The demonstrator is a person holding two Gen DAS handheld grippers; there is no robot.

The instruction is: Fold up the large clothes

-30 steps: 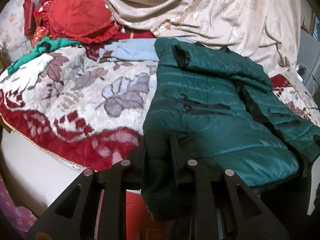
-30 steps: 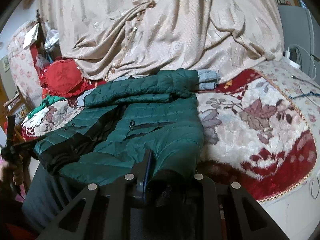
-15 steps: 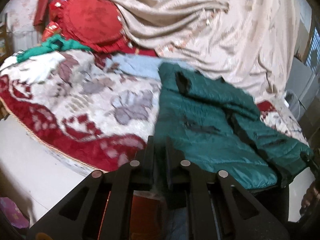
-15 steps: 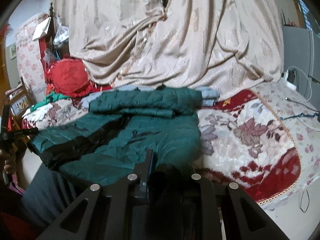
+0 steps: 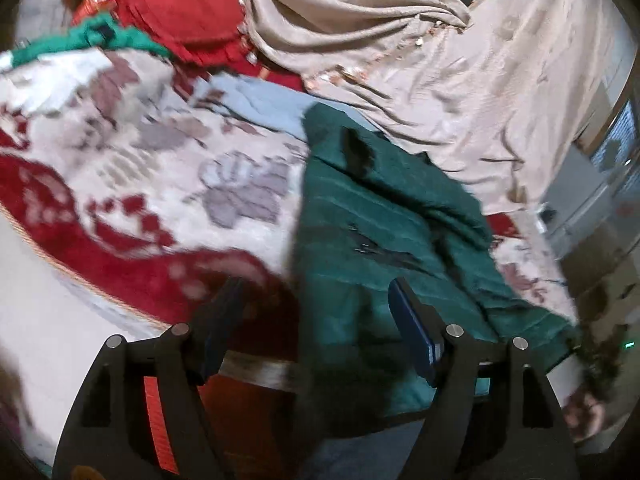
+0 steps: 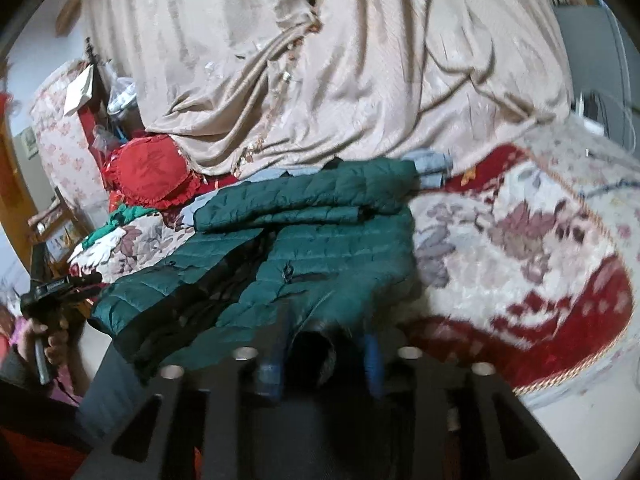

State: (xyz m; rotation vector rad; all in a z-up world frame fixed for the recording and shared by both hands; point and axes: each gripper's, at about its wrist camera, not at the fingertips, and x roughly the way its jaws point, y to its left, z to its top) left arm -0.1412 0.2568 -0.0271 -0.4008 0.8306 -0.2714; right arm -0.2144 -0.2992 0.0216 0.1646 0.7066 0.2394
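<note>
A dark green quilted jacket (image 5: 384, 240) lies on a floral red and cream bedspread (image 5: 120, 168), its hem hanging over the bed's front edge. My left gripper (image 5: 316, 312) is open, its jaws wide apart around the jacket's left hem corner without clamping it. In the right wrist view the jacket (image 6: 320, 248) lies with its sleeves folded across the top. My right gripper (image 6: 324, 344) is open, its blue-padded fingers either side of the jacket's right hem corner. The left gripper (image 6: 60, 284) also shows there, held in a hand at far left.
A beige drape (image 6: 360, 80) covers a pile at the back of the bed. A red ruffled cushion (image 6: 152, 172) and a green cloth (image 5: 100, 36) lie at the bed's left end. A light blue garment (image 6: 432, 164) lies under the jacket's top. A white appliance (image 6: 600, 40) stands right.
Both grippers have opened and let go of the jacket's hem corners. The hem has dropped to the bed edge. Both cameras have pulled back and tilted upward.
</note>
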